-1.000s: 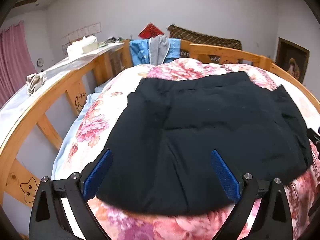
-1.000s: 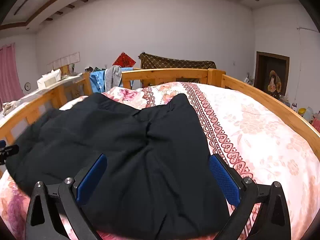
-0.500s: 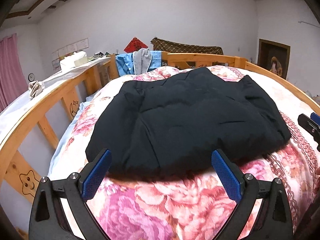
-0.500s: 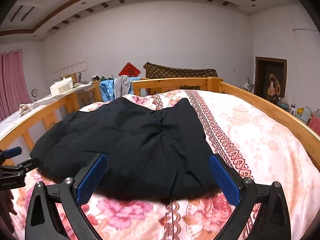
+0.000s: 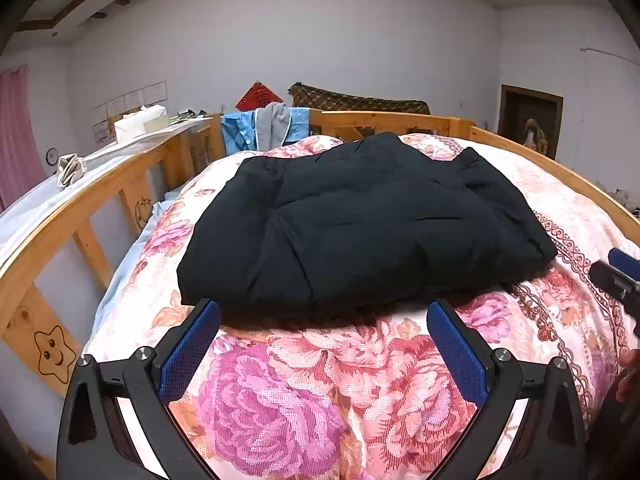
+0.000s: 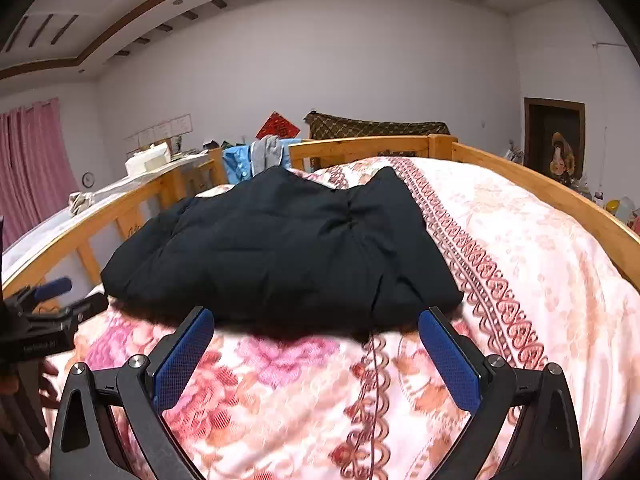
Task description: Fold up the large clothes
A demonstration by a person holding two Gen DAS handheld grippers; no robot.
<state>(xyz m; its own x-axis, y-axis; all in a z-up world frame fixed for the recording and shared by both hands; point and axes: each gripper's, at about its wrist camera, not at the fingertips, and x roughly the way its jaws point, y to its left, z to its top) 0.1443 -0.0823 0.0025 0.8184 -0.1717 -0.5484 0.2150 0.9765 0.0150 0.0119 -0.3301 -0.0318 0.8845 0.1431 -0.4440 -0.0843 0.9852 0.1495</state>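
Left wrist view: my left hand-held gripper (image 5: 323, 350) is hovering over the floral quilt (image 5: 304, 392), jaws spread wide, nothing btwn the blue pads (image 5: 188, 354). Black garment (image 5: 360, 224) is lying folded into a thick, roughly rectangular bundle on the quilt, just beyond the fingertips, not touching them. Its near edge is running across the frame right above the pads. Wooden bed rail (image 5: 92, 208) is curving along the left, w/ a star face carved on one post. Blue shirt (image 5: 240, 132) & a grey piece are hanging over the far headboard. Right edge of frame is showing part of my right hand-held gripper (image 5: 616, 276), apart from the bundle.

Right wrist view: right hand-held gripper (image 6: 316, 354) is likewise wide open, empty, pads (image 6: 448, 364) hanging above the quilt (image 6: 520, 248) short of the garment (image 6: 280, 248). Bundle is sitting on the left-of-centre part of the bed, its right side lying beside the heart-pattern border strip (image 6: 476, 264). A thin thread seems to be trailing from the bundle's near edge toward the camera; too fine to say more. Left hand-held gripper (image 6: 44, 312) is showing at the left edge, near the bundle's left corner; can't tell contact there. Pink curtain (image 6: 36, 160) is hanging at far left, dark framed picture (image 6: 556, 144) on the right wall.
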